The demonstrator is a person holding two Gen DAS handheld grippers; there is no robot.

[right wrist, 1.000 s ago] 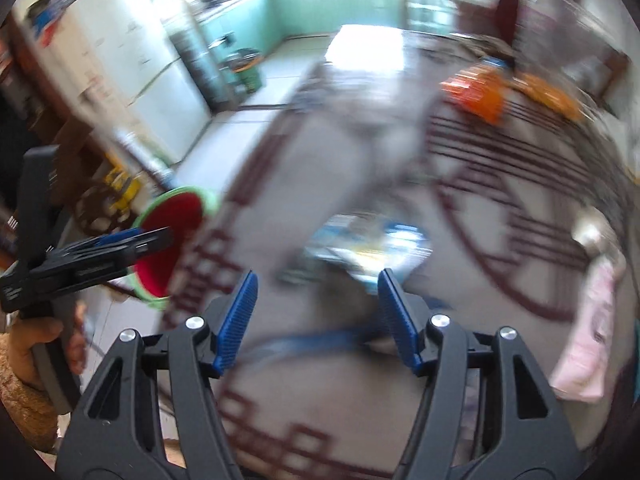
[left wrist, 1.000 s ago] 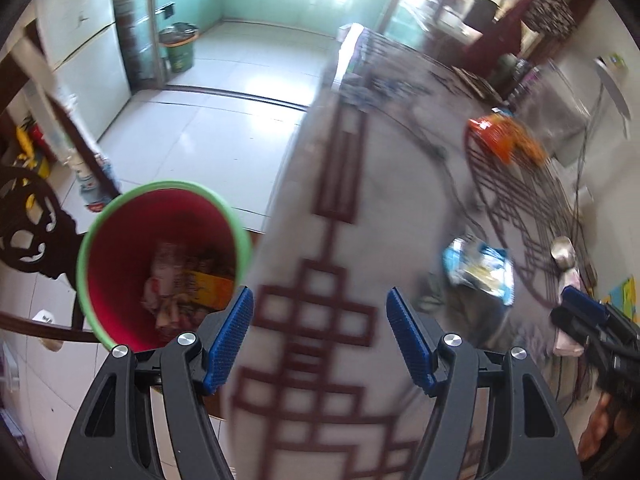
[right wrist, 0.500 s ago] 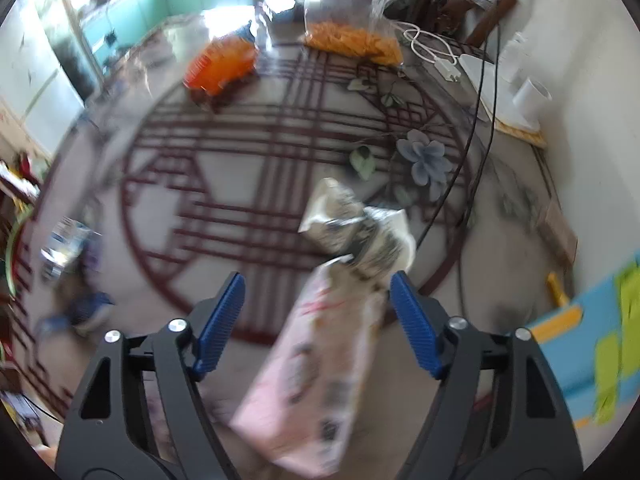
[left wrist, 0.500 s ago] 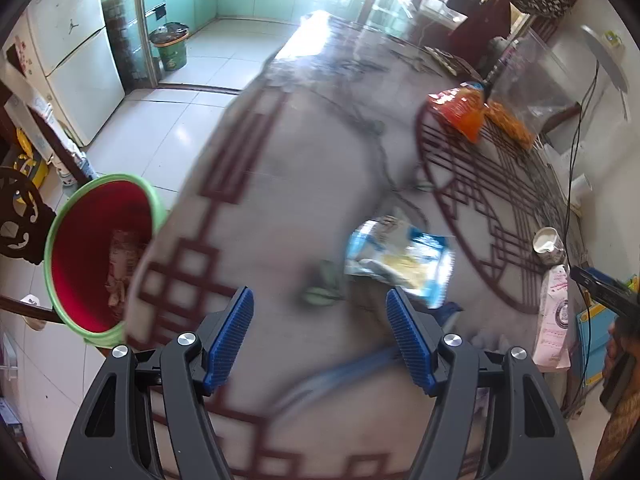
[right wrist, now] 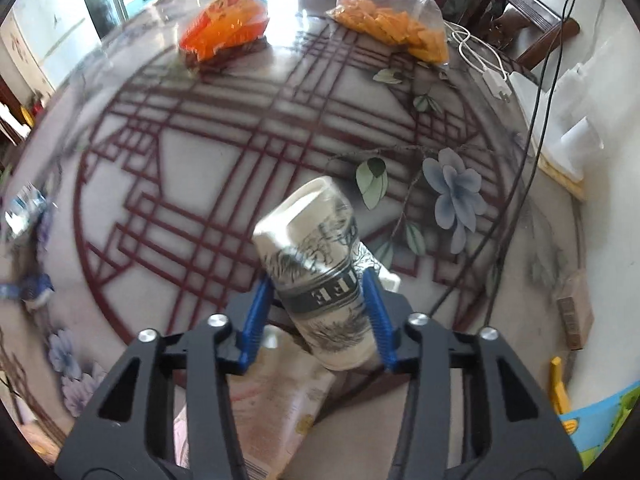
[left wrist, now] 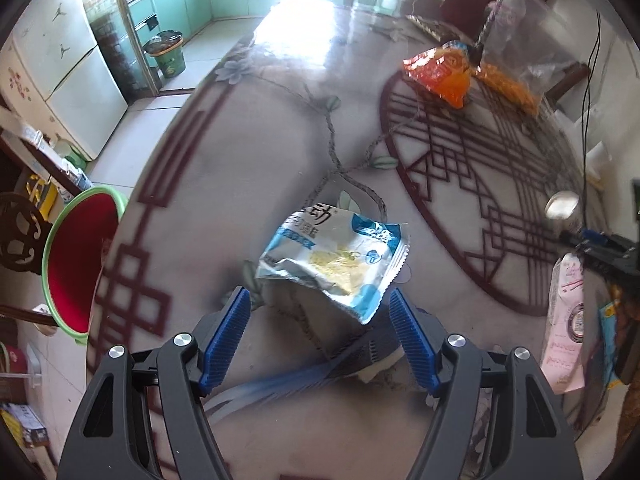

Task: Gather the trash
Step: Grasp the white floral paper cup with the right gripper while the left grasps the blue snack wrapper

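A crumpled blue-and-white snack wrapper (left wrist: 336,260) lies on the patterned table (left wrist: 240,160). My left gripper (left wrist: 318,304) hovers just short of it, open and opening a little more, touching nothing. In the right wrist view a tilted paper cup (right wrist: 316,264) with an ink drawing sits between the blue pads (right wrist: 260,300). My right gripper (right wrist: 316,284) is closing on it and both pads touch its sides. A pink packet (right wrist: 272,400) lies under that gripper. The red bin with a green rim (left wrist: 76,260) stands off the table's left edge.
An orange snack bag (right wrist: 224,28) and a clear bag of orange crackers (right wrist: 392,28) lie at the far side. Cables (right wrist: 532,120) run along the right edge beside white boxes. A small brown box (right wrist: 576,312) sits near the right.
My left gripper swung right from above the red bin to the blue wrapper. My right gripper left the wrapper, moved right over the pink packet and closed around the paper cup.
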